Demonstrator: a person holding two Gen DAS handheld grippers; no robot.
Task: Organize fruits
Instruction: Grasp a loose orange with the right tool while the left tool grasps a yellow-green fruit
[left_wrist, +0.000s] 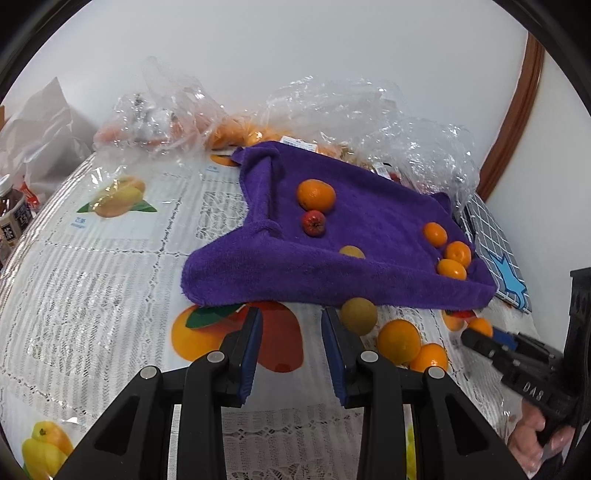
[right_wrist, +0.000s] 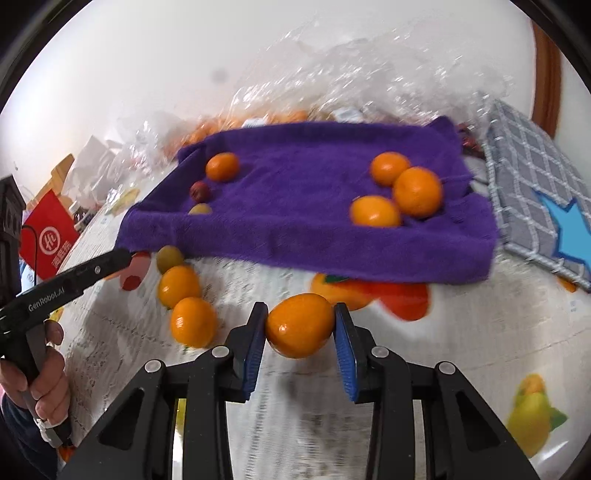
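1. Right hand-held gripper (right_wrist: 300, 325) pinches an orange (right_wrist: 299, 325) between its pads, just short of the purple towel (right_wrist: 295, 221).
2. Left hand-held gripper (left_wrist: 291, 332) hangs empty, jaws apart, near the towel's front edge.
3. Carry the orange over the raised hem, release beside the three-orange cluster (right_wrist: 399, 195).
4. Motion blur; can't tell whether the orange is lifted off the bench (right_wrist: 480, 350). A yellowish fruit (right_wrist: 199, 209) is half hidden by a fold.

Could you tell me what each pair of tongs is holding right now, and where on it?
The right tongs grip an orange across its middle, one pad on each side. The left tongs are open and hold nothing.
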